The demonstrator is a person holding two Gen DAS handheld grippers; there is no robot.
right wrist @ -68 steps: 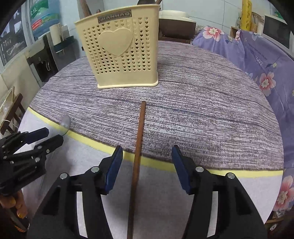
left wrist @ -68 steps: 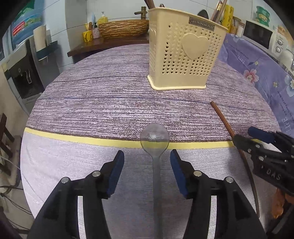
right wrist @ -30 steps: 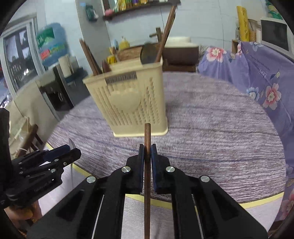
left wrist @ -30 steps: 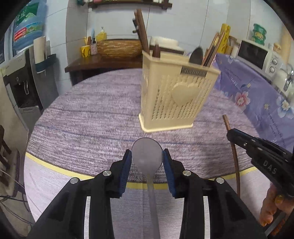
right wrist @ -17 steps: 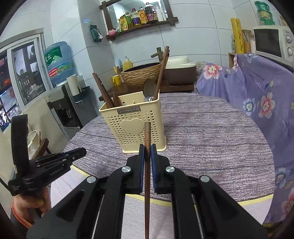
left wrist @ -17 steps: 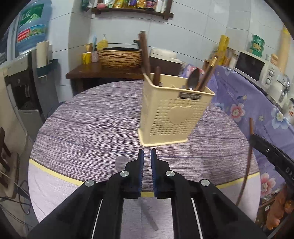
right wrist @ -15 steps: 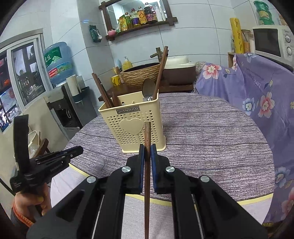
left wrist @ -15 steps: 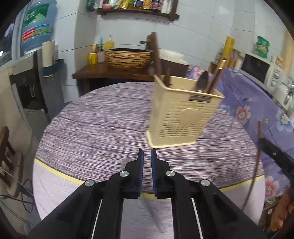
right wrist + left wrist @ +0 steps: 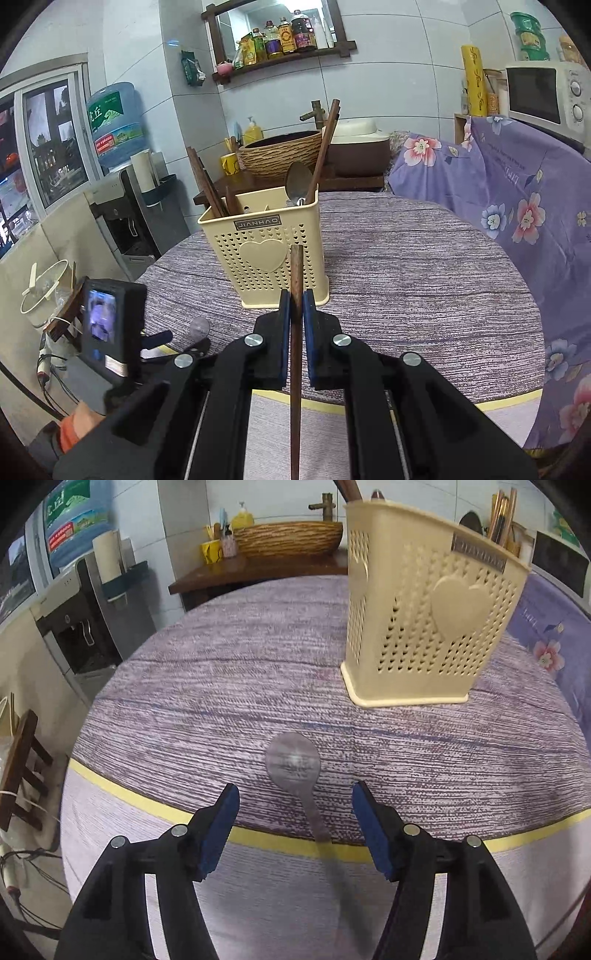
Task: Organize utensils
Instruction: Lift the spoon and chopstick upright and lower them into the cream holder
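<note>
A metal spoon [image 9: 295, 766] lies on the striped tablecloth, its bowl pointing away, between the fingers of my open left gripper [image 9: 293, 801], which hovers low over its handle. A cream perforated utensil holder [image 9: 424, 627] with a heart stands behind it on the right; it holds chopsticks and a spoon [image 9: 297, 186]. My right gripper [image 9: 295, 299] is shut on a brown wooden chopstick [image 9: 295, 332] and holds it above the table in front of the holder [image 9: 266, 254]. The left gripper [image 9: 177, 341] and the spoon's bowl [image 9: 199, 326] show at the lower left there.
A round table [image 9: 424, 277] carries a purple-grey cloth with a yellow band [image 9: 147, 801]. A flowered purple cover [image 9: 517, 206] lies at the right. A wooden side table with a woven basket [image 9: 288, 539] stands behind. A water dispenser [image 9: 92, 616] stands at the left.
My left gripper was shut and raised; it has come down low over the table and opened, and the spoon lies on the cloth between its fingers. My right gripper still holds the chopstick.
</note>
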